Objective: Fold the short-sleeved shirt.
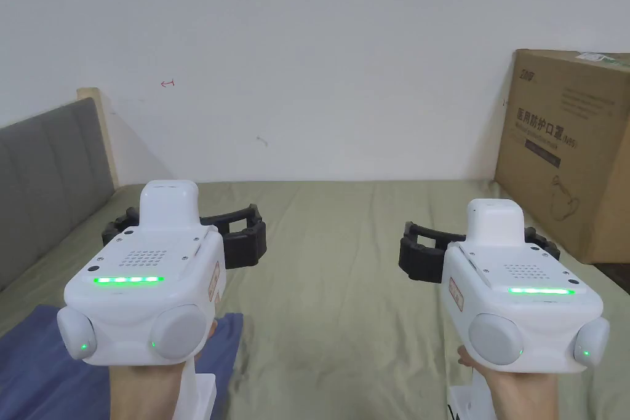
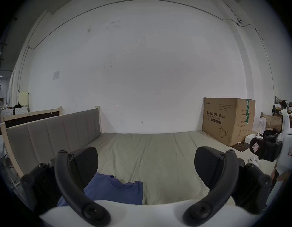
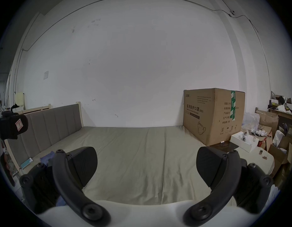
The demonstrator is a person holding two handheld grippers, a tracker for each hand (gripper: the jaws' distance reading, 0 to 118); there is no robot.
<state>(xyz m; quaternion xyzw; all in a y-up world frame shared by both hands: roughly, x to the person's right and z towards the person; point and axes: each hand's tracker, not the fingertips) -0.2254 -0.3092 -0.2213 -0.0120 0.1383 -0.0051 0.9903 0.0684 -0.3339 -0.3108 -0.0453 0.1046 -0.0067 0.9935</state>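
Nearest the camera in the head view, two bare hands rise from the bottom edge, each gripping the handle of a white two-jaw gripper with a green light strip on its top. The left hand point(image 1: 144, 387) holds the left gripper point(image 1: 184, 232) level and pointed forward at the far wall; the right hand point(image 1: 520, 390) holds the right gripper point(image 1: 480, 249) the same way, at about the same height. The two are well apart, side by side, both raised above the bed.

Each gripper's own view shows its black jaws spread wide with nothing between them — both claws are released and touch no cloth.

The short-sleeved shirt point(image 2: 115, 189), blue, lies flat on the near left part of the bed point(image 1: 344, 292), below and just behind the left gripper. In the left gripper view its neckline faces up between the jaws, nearer the left jaw. In the head view, blue cloth shows beneath the left gripper's body.

Beyond, the olive-green sheet stretches smooth to a plain white wall point(image 1: 320, 58). A grey padded headboard point(image 1: 46, 181) runs along the bed's left side — and a large cardboard box point(image 1: 569, 150) stands at the far right corner.
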